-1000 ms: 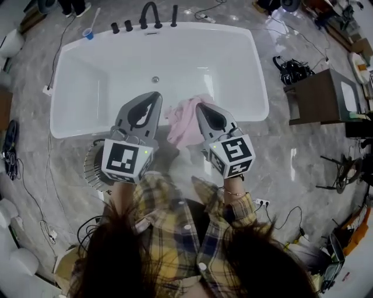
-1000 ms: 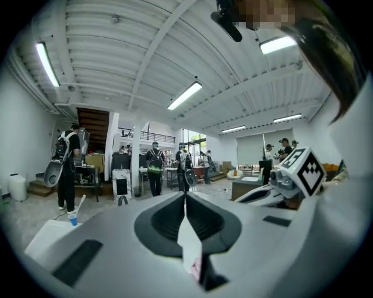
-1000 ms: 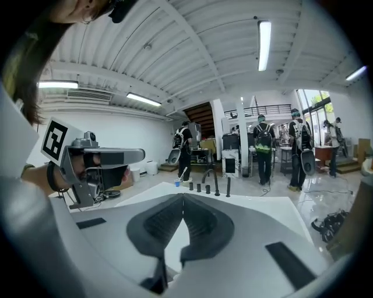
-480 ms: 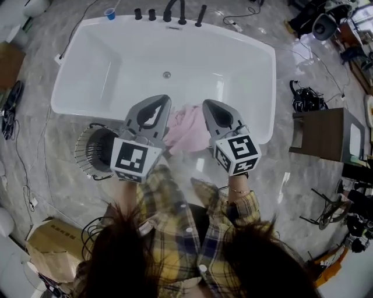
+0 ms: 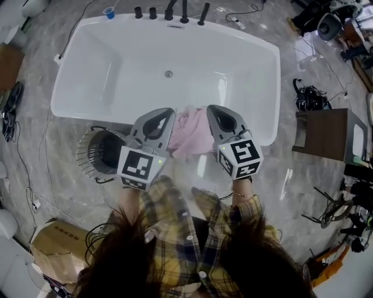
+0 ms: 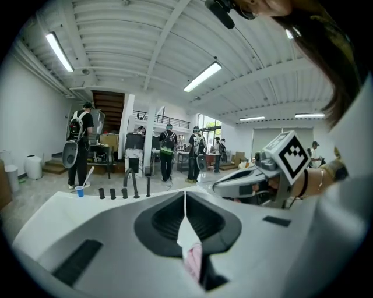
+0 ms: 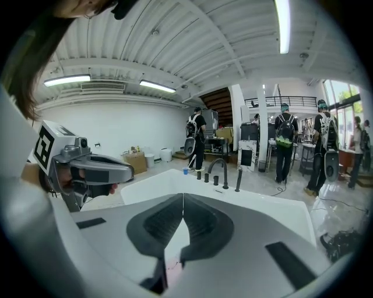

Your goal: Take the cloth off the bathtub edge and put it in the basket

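A pink cloth [image 5: 192,132] lies crumpled over the near edge of the white bathtub [image 5: 81,110]. My left gripper [image 5: 165,112] is just left of it and my right gripper [image 5: 213,109] just right of it, both above the rim. Both have their jaws shut with nothing between them. In the left gripper view the jaw tips [image 6: 185,195] meet, and pink cloth [image 6: 194,263] shows below them. The right gripper view shows its tips [image 7: 183,197] together over the tub. A round wire basket [image 5: 104,152] stands on the floor left of me, against the tub's outer wall.
Black taps and a spout [image 5: 175,11] line the tub's far rim, with a blue cup [image 5: 109,13] beside them. A brown cabinet [image 5: 326,137] stands to the right and a cardboard box [image 5: 49,247] at lower left. Cables run across the marble floor. Several people stand beyond the tub [image 6: 78,145].
Both grippers have come down and nearer to the tub's edge, now flanking the pink cloth closely. The head view has shifted so the basket shows in full. Jaws stay shut.
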Motion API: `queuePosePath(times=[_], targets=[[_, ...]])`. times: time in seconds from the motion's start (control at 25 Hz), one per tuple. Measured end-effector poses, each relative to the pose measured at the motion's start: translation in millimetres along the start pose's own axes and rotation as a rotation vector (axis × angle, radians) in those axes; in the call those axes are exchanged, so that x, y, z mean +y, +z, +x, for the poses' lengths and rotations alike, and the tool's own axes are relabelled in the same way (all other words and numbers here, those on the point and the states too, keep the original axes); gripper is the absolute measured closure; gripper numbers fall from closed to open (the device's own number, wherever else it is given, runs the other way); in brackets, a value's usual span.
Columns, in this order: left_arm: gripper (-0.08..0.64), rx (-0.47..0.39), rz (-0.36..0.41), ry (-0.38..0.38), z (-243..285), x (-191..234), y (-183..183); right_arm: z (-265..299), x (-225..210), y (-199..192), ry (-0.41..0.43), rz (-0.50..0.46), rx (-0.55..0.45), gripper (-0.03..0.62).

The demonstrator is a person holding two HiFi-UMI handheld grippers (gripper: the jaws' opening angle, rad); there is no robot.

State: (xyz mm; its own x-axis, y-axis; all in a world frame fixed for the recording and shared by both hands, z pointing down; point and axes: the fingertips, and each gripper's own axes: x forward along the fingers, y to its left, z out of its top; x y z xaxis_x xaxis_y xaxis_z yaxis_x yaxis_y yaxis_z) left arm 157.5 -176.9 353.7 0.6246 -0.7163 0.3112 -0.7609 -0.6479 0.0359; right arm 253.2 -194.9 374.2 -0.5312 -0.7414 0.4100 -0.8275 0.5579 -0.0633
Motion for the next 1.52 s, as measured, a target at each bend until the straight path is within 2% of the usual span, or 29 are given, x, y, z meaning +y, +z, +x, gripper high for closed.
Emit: queuePosePath(times=[0.2,0.4,0.64,0.84,1.08,1.12,1.2,1.24,1.36,1.52], targets=[[0.540,0.052,-0.044,-0.064,8,-3,-29,6,-8,-17,-0.020,-0.003,0.030,0.577],[0.540,0.139,-0.124,-0.121,20,-7,-79,11,-14,-50,-0.030,0.009,0.092,0.577],[0.538,0.177,-0.144,-0.139,41,-10,-119,24,-27,-96,-0.061,0.043,0.134,0.575],[0.538,0.198,-0.183,-0.176,61,-15,-149,44,-32,-136,-0.039,0.107,0.180,0.575],[0.537,0.282,-0.173,-0.212,85,-20,-192,66,-35,-182,-0.028,0.175,0.228,0.573],[0.537,0.289,-0.172,-0.212,89,-20,-197,69,-36,-190,-0.025,0.186,0.239,0.556],[0.535,0.309,-0.176,-0.214,97,-20,-210,75,-36,-205,-0.017,0.215,0.262,0.464],[0.529,0.324,-0.178,-0.221,100,-21,-217,77,-37,-212,-0.016,0.227,0.272,0.451],[0.438,0.386,-0.171,-0.258,107,-27,-241,82,-35,-231,-0.015,0.244,0.303,0.394],[0.354,0.463,-0.174,-0.306,120,-39,-271,78,-38,-258,-0.010,0.267,0.355,0.306]])
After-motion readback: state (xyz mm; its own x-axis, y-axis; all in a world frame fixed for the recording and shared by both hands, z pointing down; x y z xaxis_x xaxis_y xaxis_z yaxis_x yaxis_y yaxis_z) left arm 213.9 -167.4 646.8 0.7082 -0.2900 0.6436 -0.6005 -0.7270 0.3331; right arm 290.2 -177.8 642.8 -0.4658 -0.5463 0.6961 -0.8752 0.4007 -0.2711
